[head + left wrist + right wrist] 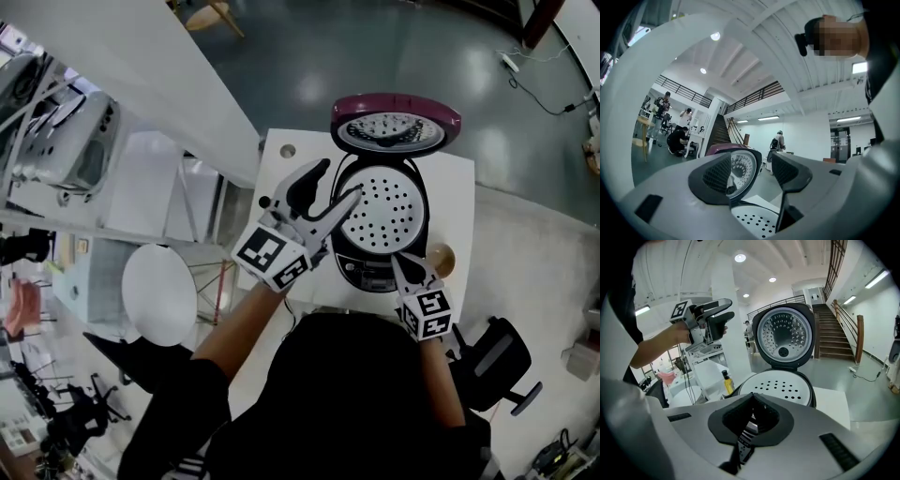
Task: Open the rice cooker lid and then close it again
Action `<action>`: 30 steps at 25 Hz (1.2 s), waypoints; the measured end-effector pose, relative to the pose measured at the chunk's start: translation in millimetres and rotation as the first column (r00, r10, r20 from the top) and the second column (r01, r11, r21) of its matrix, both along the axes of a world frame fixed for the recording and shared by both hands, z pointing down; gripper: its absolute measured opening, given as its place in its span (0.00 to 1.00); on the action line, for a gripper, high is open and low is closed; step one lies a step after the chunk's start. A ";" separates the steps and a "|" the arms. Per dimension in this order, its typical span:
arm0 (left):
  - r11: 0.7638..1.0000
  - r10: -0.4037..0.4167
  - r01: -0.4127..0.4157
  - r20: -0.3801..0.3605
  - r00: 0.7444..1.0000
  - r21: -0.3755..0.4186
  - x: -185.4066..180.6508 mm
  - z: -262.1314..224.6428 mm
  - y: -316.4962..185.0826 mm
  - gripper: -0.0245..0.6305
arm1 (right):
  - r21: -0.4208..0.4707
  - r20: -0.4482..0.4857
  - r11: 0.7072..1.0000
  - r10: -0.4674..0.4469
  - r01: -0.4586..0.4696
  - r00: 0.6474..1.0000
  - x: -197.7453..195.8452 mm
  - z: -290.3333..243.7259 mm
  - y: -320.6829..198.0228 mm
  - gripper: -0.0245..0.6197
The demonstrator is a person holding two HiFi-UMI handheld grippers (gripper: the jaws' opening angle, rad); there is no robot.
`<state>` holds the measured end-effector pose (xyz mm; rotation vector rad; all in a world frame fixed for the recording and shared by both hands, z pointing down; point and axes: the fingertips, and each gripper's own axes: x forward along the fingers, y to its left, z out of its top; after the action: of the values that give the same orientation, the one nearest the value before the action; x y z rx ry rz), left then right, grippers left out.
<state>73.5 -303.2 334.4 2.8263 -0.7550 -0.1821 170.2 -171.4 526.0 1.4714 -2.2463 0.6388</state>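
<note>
The rice cooker point(380, 225) stands on a white table point(277, 184) with its maroon lid point(395, 123) swung fully up and back. Inside lies a white perforated tray point(384, 204). My left gripper point(343, 178) hovers open over the cooker's left rim, holding nothing. In the left gripper view the open gripper point(752, 172) frames the raised lid point(742, 169) beyond it. My right gripper point(396, 258) is shut and empty at the cooker's front panel. The right gripper view shows the shut gripper point(752, 404), the upright lid point(785, 335), the tray point(780, 386) and the left gripper point(712, 318) up at the left.
A yellow bottle point(727, 382) stands left of the cooker. A round wooden piece point(441, 259) lies at its right. A round white stool point(159, 292) and shelving point(66, 141) are at the left, an office chair point(497, 364) at the right. People point(677, 138) are far behind.
</note>
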 end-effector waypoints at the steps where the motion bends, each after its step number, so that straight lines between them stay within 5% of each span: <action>1: 1.000 0.000 0.000 -0.005 1.000 -0.006 2.3 -0.7 -5.2 0.42 | -0.002 0.004 1.000 -0.001 0.001 1.000 1.9 0.7 -1.8 0.04; 15: 0.998 -0.038 0.034 0.060 0.997 0.061 27.2 -27.4 -83.0 0.42 | -0.048 0.045 0.999 -0.011 0.013 0.999 22.7 14.8 -17.9 0.04; 30: 0.997 0.041 -0.048 0.097 0.994 0.062 57.9 -38.0 -137.4 0.42 | -0.085 0.122 0.996 -0.010 0.020 0.992 22.7 27.1 -19.7 0.04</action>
<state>131.4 -440.6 296.4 2.9285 -0.7172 -0.0650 192.9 -191.1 553.1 1.4072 -2.2866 0.8307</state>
